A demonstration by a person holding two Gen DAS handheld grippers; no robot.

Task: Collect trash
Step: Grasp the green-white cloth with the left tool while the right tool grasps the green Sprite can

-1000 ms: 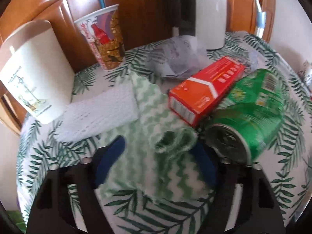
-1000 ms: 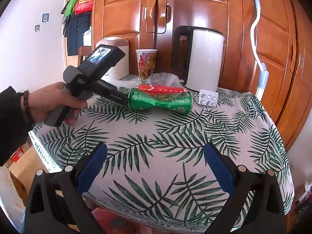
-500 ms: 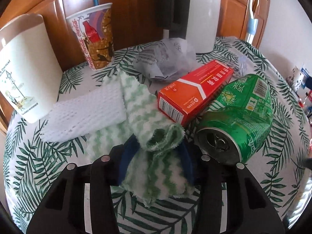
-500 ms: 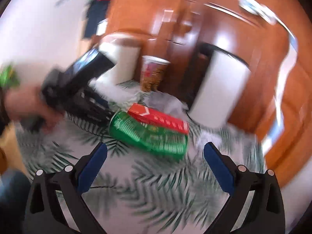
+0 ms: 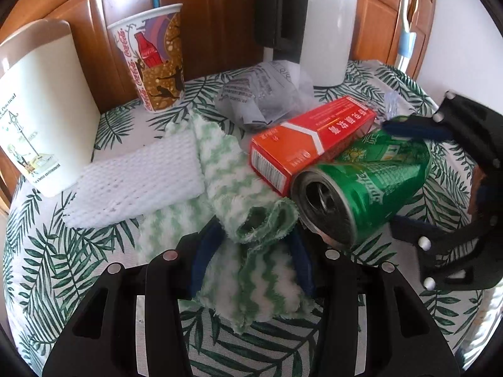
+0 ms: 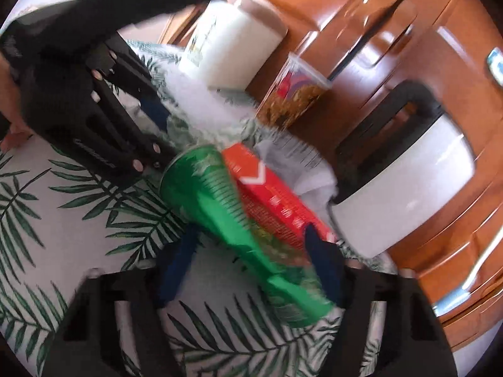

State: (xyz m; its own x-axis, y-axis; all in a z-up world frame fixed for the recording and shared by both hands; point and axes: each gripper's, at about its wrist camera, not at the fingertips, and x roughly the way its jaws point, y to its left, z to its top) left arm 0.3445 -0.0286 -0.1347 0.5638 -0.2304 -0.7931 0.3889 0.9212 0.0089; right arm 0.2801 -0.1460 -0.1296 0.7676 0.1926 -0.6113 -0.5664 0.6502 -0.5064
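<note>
Green-and-white zigzag cloth [image 5: 251,220] fills the middle of the left wrist view, its rolled fold pinched between the blue pads of the left gripper [image 5: 251,251], whose jaws have closed in tight on the fabric. Just beside it on the leaf-print tablecloth [image 5: 56,267] lies a green can [image 5: 361,188] on its side, open end toward the camera, with an orange-red box [image 5: 311,141] leaning against it. A white foam net [image 5: 138,179] rests on the cloth's far part, a crumpled plastic wrapper [image 5: 261,97] sits behind the box, and a paper cup [image 5: 154,59] stands near a cream container [image 5: 41,110]. The right gripper [image 5: 405,179] straddles the can's far end. From the right wrist, blurred by motion, the right gripper [image 6: 251,248] has a blue pad on either side of the can [image 6: 220,204], jaws partly open; whether they touch it cannot be told. A white kettle [image 6: 408,188] stands behind.
</note>
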